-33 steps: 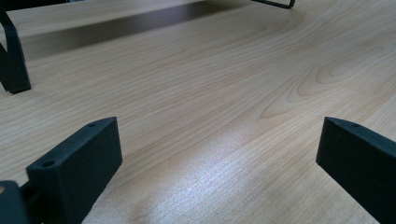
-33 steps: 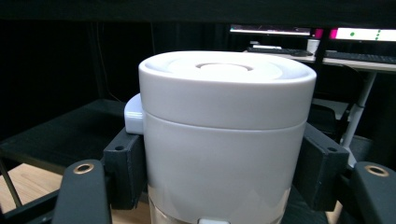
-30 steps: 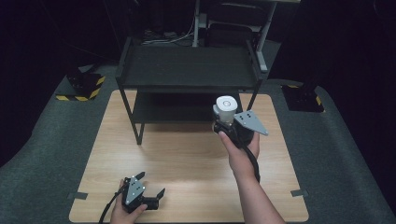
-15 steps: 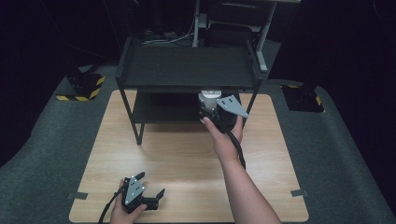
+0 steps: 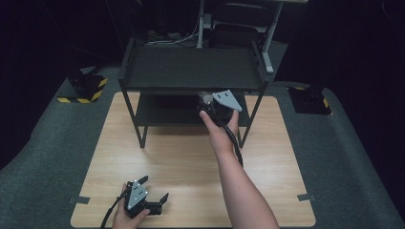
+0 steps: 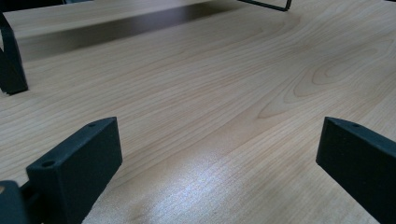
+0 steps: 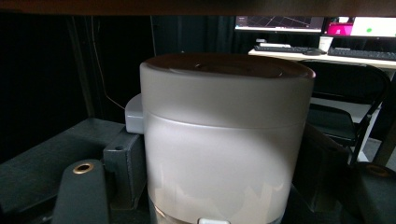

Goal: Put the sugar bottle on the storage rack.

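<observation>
A white round container with a lid (image 7: 224, 140) stands upright between the jaws of my right gripper (image 7: 222, 186), which is shut on its sides. In the high view my right gripper (image 5: 210, 102) reaches under the top shelf (image 5: 191, 67) of a black two-level rack, above the lower shelf (image 5: 162, 112). The top shelf's front edge hides most of the container (image 5: 204, 97) there. My left gripper (image 5: 154, 188) rests near the table's front left edge, open. Nothing but bare wood lies between its fingers (image 6: 74, 163).
The light wooden table (image 5: 181, 167) sits on grey carpet. Yellow-and-black striped blocks lie at the left (image 5: 83, 88) and a dark one at the right (image 5: 310, 102). Beyond the rack are a black chair (image 7: 345, 107) and a desk with monitors (image 7: 280, 23).
My right gripper has carried the white container leftward and forward, from in front of the rack's right post to under the top shelf. The left gripper has stayed put.
</observation>
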A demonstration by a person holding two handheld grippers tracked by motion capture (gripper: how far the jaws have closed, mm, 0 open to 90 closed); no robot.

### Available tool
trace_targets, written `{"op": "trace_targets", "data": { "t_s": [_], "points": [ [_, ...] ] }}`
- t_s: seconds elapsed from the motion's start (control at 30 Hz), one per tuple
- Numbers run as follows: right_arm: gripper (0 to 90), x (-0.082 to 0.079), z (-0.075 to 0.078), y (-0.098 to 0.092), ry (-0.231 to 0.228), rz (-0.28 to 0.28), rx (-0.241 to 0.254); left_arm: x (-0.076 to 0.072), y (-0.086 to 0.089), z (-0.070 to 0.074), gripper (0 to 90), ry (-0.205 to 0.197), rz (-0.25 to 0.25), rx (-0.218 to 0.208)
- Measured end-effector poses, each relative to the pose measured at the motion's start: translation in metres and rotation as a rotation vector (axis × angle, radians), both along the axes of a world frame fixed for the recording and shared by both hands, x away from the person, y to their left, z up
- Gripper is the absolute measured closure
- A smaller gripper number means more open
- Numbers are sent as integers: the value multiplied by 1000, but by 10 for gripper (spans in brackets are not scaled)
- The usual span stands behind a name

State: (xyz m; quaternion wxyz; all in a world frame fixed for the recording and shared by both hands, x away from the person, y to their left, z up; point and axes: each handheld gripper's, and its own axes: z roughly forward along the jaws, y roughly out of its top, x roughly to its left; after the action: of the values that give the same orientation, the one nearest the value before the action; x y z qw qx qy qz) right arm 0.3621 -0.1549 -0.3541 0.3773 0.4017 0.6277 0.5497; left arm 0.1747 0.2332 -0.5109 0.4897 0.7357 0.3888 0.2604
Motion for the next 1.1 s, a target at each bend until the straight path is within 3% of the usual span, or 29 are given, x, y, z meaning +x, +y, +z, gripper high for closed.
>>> {"op": "trace_targets", "data": {
  "t_s": [0.3, 0.7, 0.97, 1.1],
  "points": [
    [313, 10, -10, 5, -3, -27, 0, 0, 0, 0, 4, 2, -2, -2],
    [312, 1, -22, 20, -42, -90, 13, 0, 0, 0, 5, 0, 1, 1],
    [296, 1, -20, 18, -42, -82, -1, 0, 0, 0, 5, 1, -1, -1],
    [212, 2, -16, 13, -28, -53, -6, 0, 0, 0, 4, 1, -1, -1]
  ]
}}
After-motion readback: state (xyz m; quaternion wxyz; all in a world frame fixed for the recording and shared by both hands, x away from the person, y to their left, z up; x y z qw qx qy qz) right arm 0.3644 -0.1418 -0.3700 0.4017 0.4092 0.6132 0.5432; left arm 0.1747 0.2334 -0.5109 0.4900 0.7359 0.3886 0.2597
